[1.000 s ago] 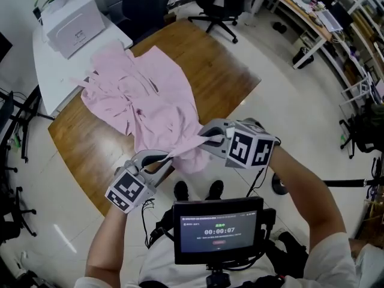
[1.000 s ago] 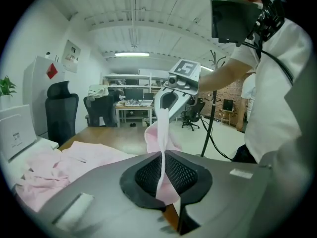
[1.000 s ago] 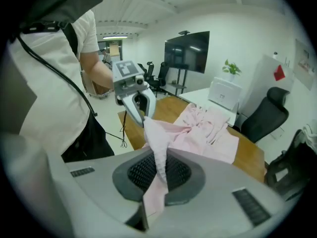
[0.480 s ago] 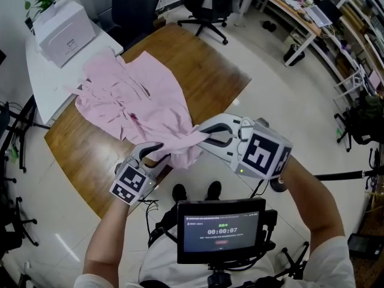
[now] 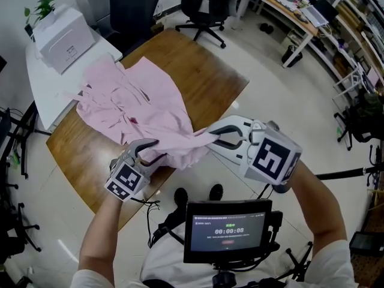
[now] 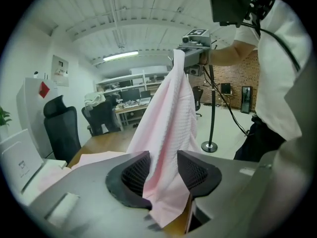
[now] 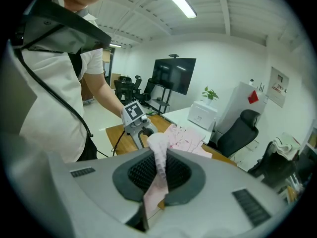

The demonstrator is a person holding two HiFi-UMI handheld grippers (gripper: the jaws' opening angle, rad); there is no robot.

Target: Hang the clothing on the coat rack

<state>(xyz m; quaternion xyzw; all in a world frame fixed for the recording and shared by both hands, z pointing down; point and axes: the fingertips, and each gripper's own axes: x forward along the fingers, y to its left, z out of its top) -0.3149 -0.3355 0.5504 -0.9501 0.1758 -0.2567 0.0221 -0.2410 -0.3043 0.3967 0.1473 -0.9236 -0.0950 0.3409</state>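
Head view is showing the right gripper [image 5: 211, 138] clamping shut on a fold of the pink shirt [image 5: 135, 104]. On the left gripper [image 5: 150, 150] the jaws have just been opening, cloth hanging loose between them. Rest is lying on the wooden table [image 5: 207, 71] ahead of both.

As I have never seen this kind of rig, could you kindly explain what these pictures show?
No robot here: a person holds a two-jaw gripper in each hand. The head view looks down from a camera on the person's head; the other two views come from cameras riding on the grippers, looking along their jaws. A pink garment lies crumpled on a wooden table, near a white box. The right gripper is shut on a fold of the garment, holding it up. The left gripper has just been opening its jaws; the cloth runs between them, but the pads stand clear of it.
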